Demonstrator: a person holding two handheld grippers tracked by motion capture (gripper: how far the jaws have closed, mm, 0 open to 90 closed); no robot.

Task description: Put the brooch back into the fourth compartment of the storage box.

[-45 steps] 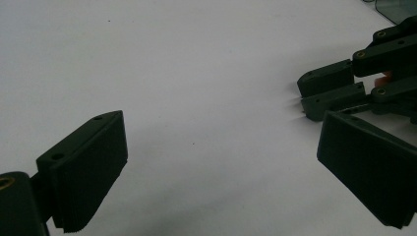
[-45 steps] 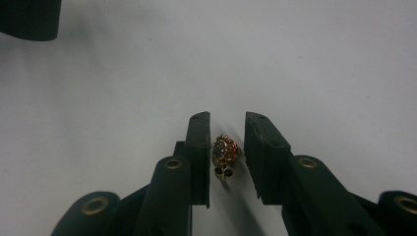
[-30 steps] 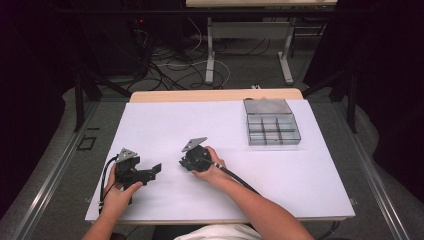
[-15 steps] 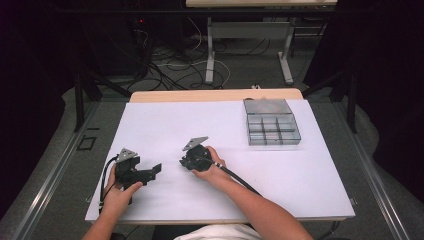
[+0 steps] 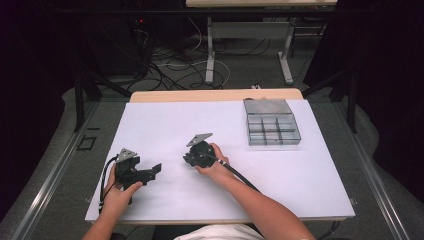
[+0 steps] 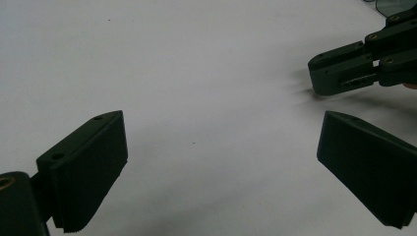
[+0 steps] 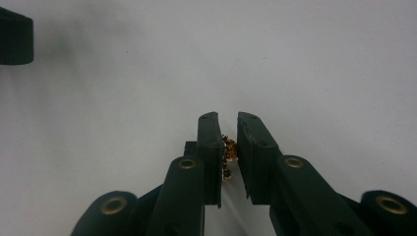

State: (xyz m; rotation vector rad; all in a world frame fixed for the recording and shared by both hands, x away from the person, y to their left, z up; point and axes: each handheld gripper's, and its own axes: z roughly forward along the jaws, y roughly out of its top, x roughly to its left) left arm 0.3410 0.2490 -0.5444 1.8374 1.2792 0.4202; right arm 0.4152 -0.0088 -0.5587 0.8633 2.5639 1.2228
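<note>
My right gripper (image 7: 228,120) is shut on a small gold-coloured metal piece (image 7: 229,150), pinched between its two pads just above the white sheet. In the high view the right gripper (image 5: 189,159) sits at the middle of the table, pointing left, held by the person's right hand. The left gripper (image 5: 150,172) rests at the front left, pointing right toward it. Its jaws stand wide open over bare white sheet in the left gripper view (image 6: 221,147), with nothing between them. The right gripper's closed tips (image 6: 319,73) show at that view's upper right.
A clear compartment box (image 5: 271,129) with several cells stands at the back right of the white sheet (image 5: 165,125). A strip of wooden tabletop (image 5: 215,95) shows along the far edge. Cables and table legs lie on the floor beyond.
</note>
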